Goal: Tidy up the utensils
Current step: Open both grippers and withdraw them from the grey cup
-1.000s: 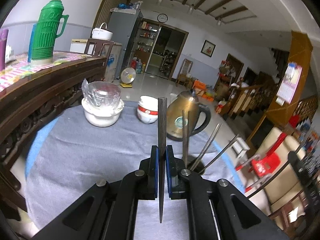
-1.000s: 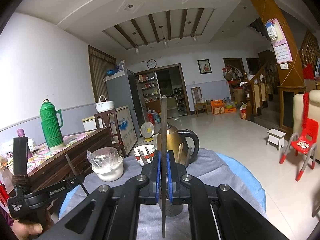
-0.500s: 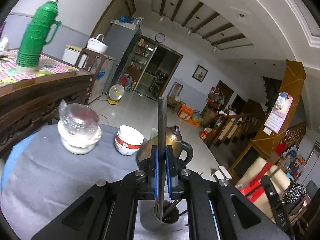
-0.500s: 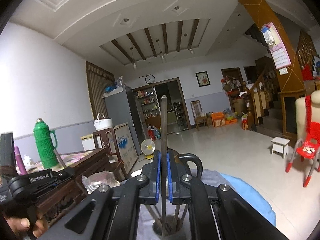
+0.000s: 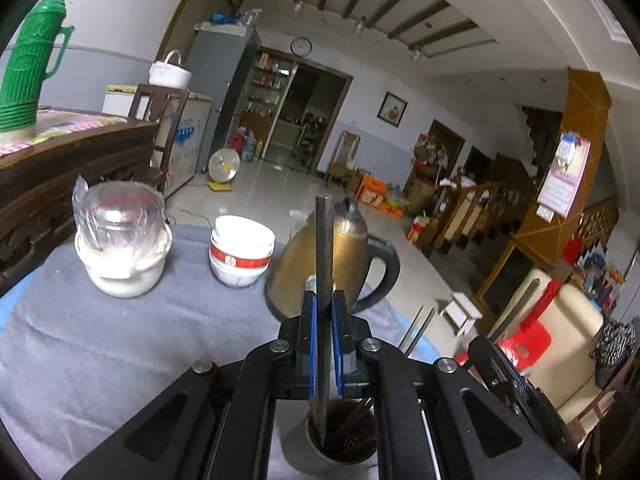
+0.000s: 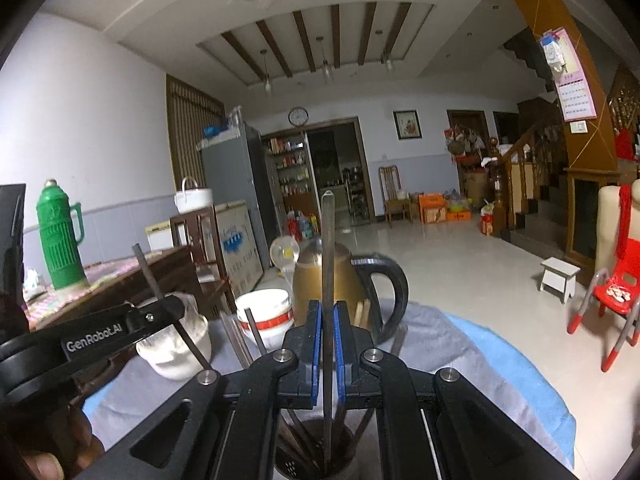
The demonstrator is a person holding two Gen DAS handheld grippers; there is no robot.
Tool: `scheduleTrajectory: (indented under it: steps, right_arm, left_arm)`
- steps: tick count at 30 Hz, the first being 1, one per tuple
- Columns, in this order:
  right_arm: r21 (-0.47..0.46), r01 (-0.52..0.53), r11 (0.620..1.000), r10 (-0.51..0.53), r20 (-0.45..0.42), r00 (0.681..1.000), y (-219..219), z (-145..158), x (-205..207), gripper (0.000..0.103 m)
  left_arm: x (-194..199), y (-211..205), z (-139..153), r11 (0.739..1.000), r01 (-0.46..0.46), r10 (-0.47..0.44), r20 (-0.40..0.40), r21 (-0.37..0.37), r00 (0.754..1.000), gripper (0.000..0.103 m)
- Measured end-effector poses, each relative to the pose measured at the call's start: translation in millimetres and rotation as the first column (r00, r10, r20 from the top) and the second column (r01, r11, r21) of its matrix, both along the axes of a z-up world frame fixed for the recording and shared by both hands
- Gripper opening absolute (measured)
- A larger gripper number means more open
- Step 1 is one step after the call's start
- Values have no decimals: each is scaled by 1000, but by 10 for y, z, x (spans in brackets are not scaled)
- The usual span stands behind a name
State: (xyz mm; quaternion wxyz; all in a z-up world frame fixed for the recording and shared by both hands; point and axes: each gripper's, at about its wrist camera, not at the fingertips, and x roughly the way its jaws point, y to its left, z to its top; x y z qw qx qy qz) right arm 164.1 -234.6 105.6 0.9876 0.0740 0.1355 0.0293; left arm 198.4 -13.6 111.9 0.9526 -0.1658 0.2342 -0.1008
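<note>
My left gripper (image 5: 324, 346) is shut on a dark chopstick (image 5: 323, 248) held upright, its lower end inside the mouth of the grey utensil holder (image 5: 297, 453). My right gripper (image 6: 327, 354) is shut on another upright chopstick (image 6: 327, 256), whose lower end dips into the same holder (image 6: 289, 467) among several chopsticks (image 6: 298, 438). In the right wrist view the left gripper (image 6: 166, 312) shows at the left with its chopstick (image 6: 149, 270) slanted. The right gripper's fingers (image 5: 494, 360) show at the right of the left wrist view.
On the grey cloth (image 5: 100, 344) behind the holder stand a golden kettle (image 5: 348, 248), stacked red-and-white bowls (image 5: 240, 256) and a jar on a white bowl (image 5: 120, 248). A green thermos (image 5: 30, 64) sits on the wooden table at left. A hand (image 6: 40, 464) grips the left tool.
Both grippers have moved over the holder with their chopsticks; it now lies right below each. The left one came in from the holder's left side, and the right one sank lower.
</note>
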Motion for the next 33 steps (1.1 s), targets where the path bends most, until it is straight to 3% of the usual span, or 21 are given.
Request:
scheduleTrajectory:
  steps: [4, 6, 8, 9, 12, 17, 21, 24, 27, 33]
  right_arm:
    - [-21, -4, 1000, 3, -39, 999, 4, -87, 11, 7]
    - [-30, 14, 999, -15, -45, 999, 24, -71, -16, 8]
    - [-45, 36, 998, -37, -42, 998, 16, -8, -76, 12]
    - [-48, 43, 998, -45, -37, 998, 20, 29, -110, 22]
    - [-14, 50, 999, -50, 21, 999, -33, 169, -346, 79]
    - [11, 68, 998, -68, 61, 996, -100, 326, -795, 79]
    - [4, 52, 999, -52, 19, 998, -81, 260, -1072, 79]
    - [-39, -15, 999, 12, -95, 995, -16, 59, -1179, 79]
    - [-108, -92, 990, 65, -232, 971, 91, -152, -1204, 79]
    - [-166, -201, 966, 133, -350, 927, 237, -397, -1373, 79]
  left_arm:
    - [42, 2, -115, 1000, 18, -17, -60, 11, 998, 8]
    - [20, 54, -101, 1000, 17, -17, -74, 2, 997, 19]
    - [-45, 105, -53, 1000, 8, -9, -69, -14, 998, 36]
    - [-88, 153, -9, 1000, 1, -2, -64, -24, 998, 41]
    - [-285, 316, 131, 998, -25, 23, -36, -50, 999, 53]
    - [-640, 575, 248, 996, -66, 65, -9, -65, 998, 69]
    - [-865, 675, 124, 997, -75, 74, -58, -4, 996, 75]
    - [-956, 663, -76, 996, -52, 60, -118, 68, 991, 77]
    - [-1016, 581, -289, 989, -19, 46, -186, 148, 981, 79]
    - [-1118, 359, -526, 960, 77, -2, -266, 270, 964, 79]
